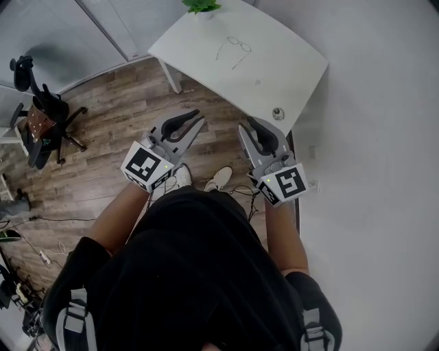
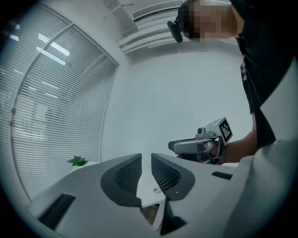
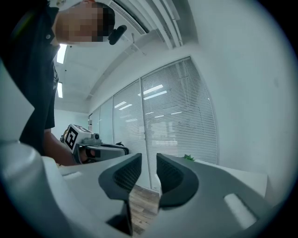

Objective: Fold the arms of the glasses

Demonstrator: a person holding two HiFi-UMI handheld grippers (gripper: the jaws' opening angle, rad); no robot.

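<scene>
Thin wire-frame glasses (image 1: 234, 48) lie on the white table (image 1: 288, 68) with both arms spread out, far ahead of both grippers. My left gripper (image 1: 197, 118) and right gripper (image 1: 245, 125) hover side by side over the wooden floor, short of the table's near edge, pointing toward it. The left gripper view shows the left gripper (image 2: 146, 155) with a narrow gap and nothing in it. In the right gripper view the right gripper (image 3: 149, 157) stands likewise, slightly apart and empty. The glasses show in neither gripper view.
A small green plant (image 1: 201, 5) stands at the table's far edge. A small round metal object (image 1: 278, 113) sits near the front corner. An office chair (image 1: 41, 116) stands at the left, with cables on the floor. A white wall runs along the right.
</scene>
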